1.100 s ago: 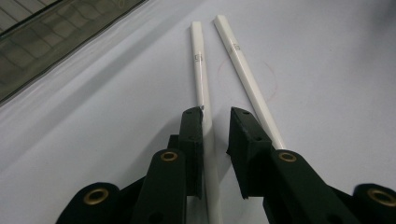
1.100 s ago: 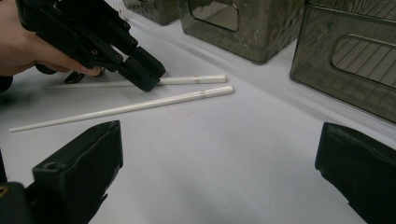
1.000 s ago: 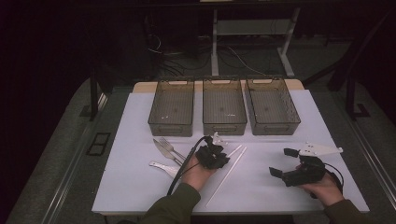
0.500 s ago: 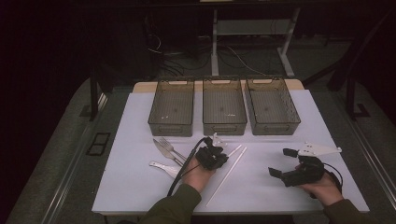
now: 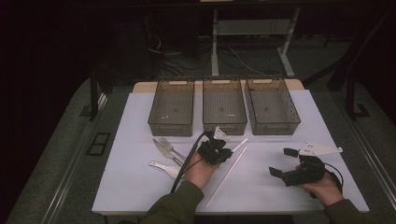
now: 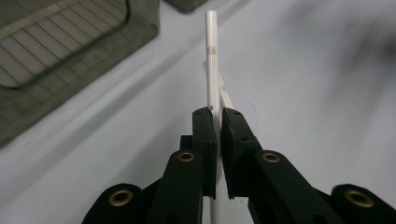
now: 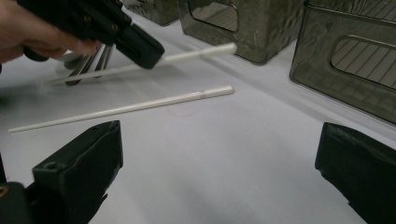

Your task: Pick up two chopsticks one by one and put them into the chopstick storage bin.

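Here's the table [image 5: 140,186], covered in white, with 3 smoky see-through plastic bins lined up along the far edge: the left bin [image 5: 171,108], the middle bin [image 5: 224,107] and the right bin [image 5: 272,106].

Left gripper [image 5: 219,151] sits near the middle of the table, just in front of the middle bin, and its jaws are pinched tight on a white chopstick [image 6: 211,60]. In the left gripper view the stick runs straight up out of the 2 black jaws, printed end pointing away toward the bins. The right gripper view catches it too, tip raised off the surface, casting a shadow below.

A second white chopstick [image 5: 227,175] lies flat on the table, slanting from the near edge up toward the bins, between the 2 hands. In the right gripper view it stretches across the middle distance, well clear of the held one.

Right gripper [image 5: 283,162] hovers low over the right side of the table, jaws spread wide with nothing between them, grey triangular plate on top.

Over on the left, cutlery rests on the white surface: a fork [image 5: 169,146], a knife [image 5: 163,151] just beside it, and a silver piece nearer the person, whose type I cannot tell.
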### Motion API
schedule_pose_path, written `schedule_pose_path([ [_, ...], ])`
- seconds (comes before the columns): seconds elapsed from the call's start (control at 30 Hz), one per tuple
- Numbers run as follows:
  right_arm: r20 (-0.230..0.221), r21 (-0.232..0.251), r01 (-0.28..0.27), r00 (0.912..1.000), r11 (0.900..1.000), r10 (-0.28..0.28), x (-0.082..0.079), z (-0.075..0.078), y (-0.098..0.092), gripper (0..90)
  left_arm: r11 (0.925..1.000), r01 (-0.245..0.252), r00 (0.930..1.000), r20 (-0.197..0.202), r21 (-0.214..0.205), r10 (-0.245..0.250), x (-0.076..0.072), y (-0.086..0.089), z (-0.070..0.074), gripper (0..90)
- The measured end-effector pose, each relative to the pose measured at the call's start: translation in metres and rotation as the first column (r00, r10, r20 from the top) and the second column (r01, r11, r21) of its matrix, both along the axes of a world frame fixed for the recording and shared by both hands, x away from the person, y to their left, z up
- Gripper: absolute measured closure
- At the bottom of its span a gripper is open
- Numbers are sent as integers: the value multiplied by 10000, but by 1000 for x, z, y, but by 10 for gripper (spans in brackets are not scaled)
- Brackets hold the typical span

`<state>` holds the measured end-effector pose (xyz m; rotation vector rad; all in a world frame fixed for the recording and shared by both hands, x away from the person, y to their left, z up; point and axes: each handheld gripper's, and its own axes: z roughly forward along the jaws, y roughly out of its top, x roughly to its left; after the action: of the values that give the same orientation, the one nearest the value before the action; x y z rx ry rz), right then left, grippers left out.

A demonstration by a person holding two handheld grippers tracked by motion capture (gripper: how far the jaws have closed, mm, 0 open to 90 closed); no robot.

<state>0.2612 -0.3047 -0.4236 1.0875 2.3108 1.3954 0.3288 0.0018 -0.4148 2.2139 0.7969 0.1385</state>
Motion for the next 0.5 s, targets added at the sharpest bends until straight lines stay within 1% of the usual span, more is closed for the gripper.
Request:
schedule_pose_path([
  [0.07,-12,20,14,10000,10000,-14,0,0,0,8,9999,-18,10000,-43,-139,17,3,2,6,843],
  [0.13,-29,28,13,10000,10000,-13,1,0,0,8,9998,94,9999,-59,-152,-95,6,3,14,843],
  [0.17,-20,11,3,10000,10000,-3,1,0,0,8,9997,93,10000,-21,-214,-93,7,3,18,843],
  [0.27,-28,29,8,10000,10000,-8,1,0,0,8,9996,175,9998,127,-203,-173,11,3,30,843],
  [0.3,-167,60,18,9999,10000,-17,0,0,0,8,9996,177,9997,162,-239,-173,13,4,33,843],
  [0.33,-124,48,1,9999,10000,0,0,0,0,8,9996,182,9997,175,-209,-179,15,5,37,843],
  [0.5,-45,69,2,10000,10000,-1,1,0,0,8,9993,101,9994,346,-365,-88,22,11,53,843],
])
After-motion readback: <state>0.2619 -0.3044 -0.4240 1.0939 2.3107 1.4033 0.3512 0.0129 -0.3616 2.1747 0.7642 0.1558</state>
